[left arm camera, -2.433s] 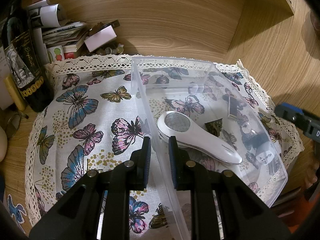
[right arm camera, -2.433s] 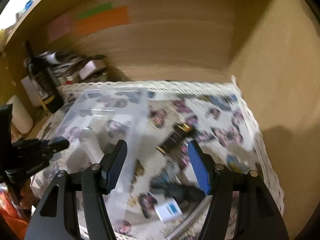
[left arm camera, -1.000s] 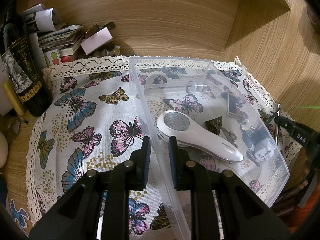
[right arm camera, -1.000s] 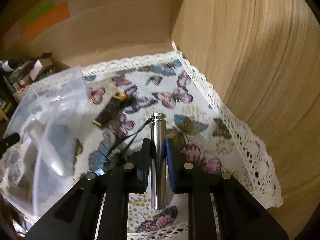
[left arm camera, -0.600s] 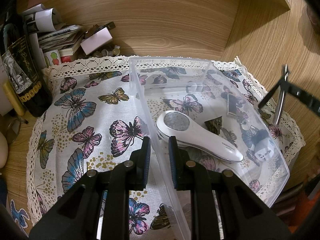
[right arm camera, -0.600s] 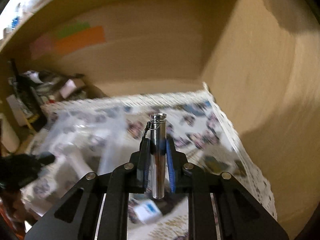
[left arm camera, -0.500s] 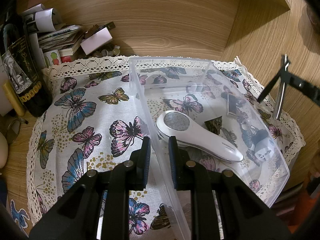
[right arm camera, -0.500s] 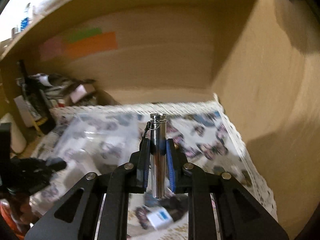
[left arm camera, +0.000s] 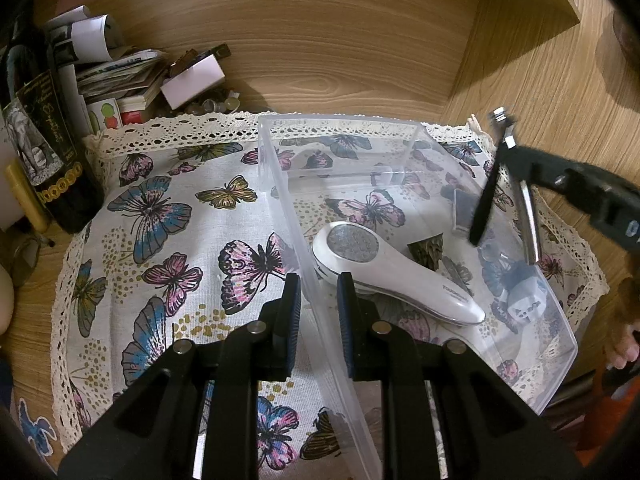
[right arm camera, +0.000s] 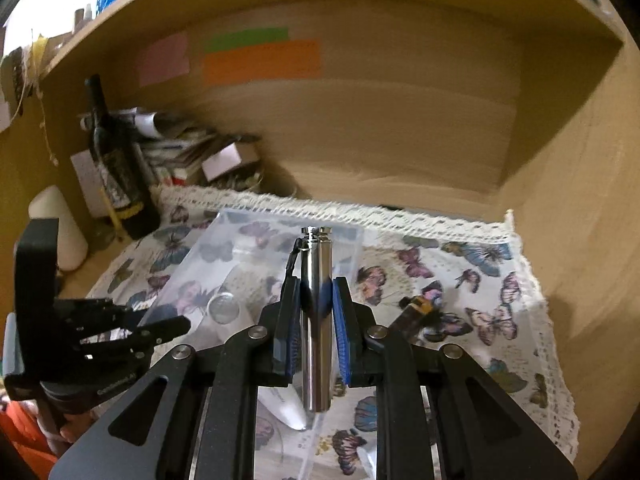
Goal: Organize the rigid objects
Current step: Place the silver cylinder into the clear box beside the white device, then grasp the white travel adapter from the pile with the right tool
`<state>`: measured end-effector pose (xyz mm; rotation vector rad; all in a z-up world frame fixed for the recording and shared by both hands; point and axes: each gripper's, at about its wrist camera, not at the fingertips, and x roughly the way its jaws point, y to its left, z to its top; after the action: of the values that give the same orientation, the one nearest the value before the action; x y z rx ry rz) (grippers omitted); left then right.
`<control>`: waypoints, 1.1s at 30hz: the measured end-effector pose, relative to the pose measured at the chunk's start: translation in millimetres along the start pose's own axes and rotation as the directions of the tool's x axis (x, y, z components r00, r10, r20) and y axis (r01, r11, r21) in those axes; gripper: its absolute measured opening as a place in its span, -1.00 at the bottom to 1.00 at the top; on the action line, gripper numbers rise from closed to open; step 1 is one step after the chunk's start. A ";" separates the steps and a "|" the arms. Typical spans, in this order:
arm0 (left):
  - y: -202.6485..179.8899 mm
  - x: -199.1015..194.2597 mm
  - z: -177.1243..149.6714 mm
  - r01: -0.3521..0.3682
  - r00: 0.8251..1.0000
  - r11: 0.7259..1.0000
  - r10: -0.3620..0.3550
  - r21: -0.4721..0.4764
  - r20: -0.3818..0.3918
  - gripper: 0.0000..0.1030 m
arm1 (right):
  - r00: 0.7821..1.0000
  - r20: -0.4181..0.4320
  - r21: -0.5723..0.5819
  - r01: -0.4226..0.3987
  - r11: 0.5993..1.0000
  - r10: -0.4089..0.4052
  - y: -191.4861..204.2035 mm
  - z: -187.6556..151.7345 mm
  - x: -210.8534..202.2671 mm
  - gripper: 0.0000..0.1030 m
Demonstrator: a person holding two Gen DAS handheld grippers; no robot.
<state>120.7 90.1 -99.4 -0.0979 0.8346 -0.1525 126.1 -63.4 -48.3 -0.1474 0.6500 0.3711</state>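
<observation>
1. A slim polished metal cylinder [right arm camera: 316, 320] stands upright between the fingers of the right gripper [right arm camera: 316, 322], gripped around its middle. A capped top pokes out above and the lower end hangs below. A thin black cord [right arm camera: 294, 258] loops from the cap at about 10 o'clock.

2. It looks stiff, smooth and probably slippery (bare metal against ribbed pads), so a hold at mid-length, as here, should keep it from swinging. It seems light for its size and unlikely to break if set down gently.

3. In the left wrist view the same cylinder [left arm camera: 528, 224] hangs at 3 o'clock, above the right-hand side of a clear plastic bin [left arm camera: 416, 128].

4. The left gripper [left arm camera: 318, 300] has its fingers narrowed on either side of the bin's near left wall. Whether they actually press it cannot be told.

5. Inside the bin lies a white handheld device [left arm camera: 384, 268] with a round mesh face, its handle pointing to 4 o'clock. Just beside it is a small dark pinecone-like piece [left arm camera: 426, 248].

6. Through the bin's far wall, small dark items show on the butterfly-print cloth [left arm camera: 160, 240]. A brown and gold tube [right arm camera: 414, 314] lies at 3 o'clock of the held cylinder.

7. The cloth covers a wooden bench inside an alcove. A dark wine bottle [left arm camera: 40, 152] and stacked papers [left arm camera: 120, 76] sit at 10 o'clock.
</observation>
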 end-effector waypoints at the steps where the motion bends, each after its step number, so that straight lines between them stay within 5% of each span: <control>1: -0.2 0.2 0.2 0.001 1.000 1.000 -0.001 -0.002 0.000 -0.65 | 1.000 -0.012 -0.007 -0.006 1.000 0.006 1.1 -0.4 3.9 -0.72; 11: 0.9 0.8 -0.1 0.005 1.000 1.000 -0.004 -0.003 0.003 -0.65 | 0.983 -0.186 -0.085 -0.017 0.996 0.001 15.3 -10.8 49.3 -0.71; 21: 1.9 0.4 -1.0 0.002 1.000 1.000 -0.002 0.000 0.005 -0.65 | 0.991 -0.130 -0.028 -0.006 1.000 0.002 -1.5 -8.0 25.7 -0.49; 25: 2.3 -0.2 -0.9 0.002 1.000 1.000 -0.002 0.001 0.004 -0.65 | 0.995 -0.080 0.027 0.066 0.997 -0.064 -24.7 -8.5 4.0 -0.25; 33: 2.2 -0.9 -0.1 -0.001 1.000 1.000 0.001 0.006 0.001 -0.65 | 0.981 -0.103 0.113 0.178 0.978 -0.166 -62.2 -28.7 -20.2 -0.19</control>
<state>120.2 92.4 -99.2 -0.0916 0.8328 -0.1538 118.9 -133.9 -57.4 -0.1040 0.7445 0.1575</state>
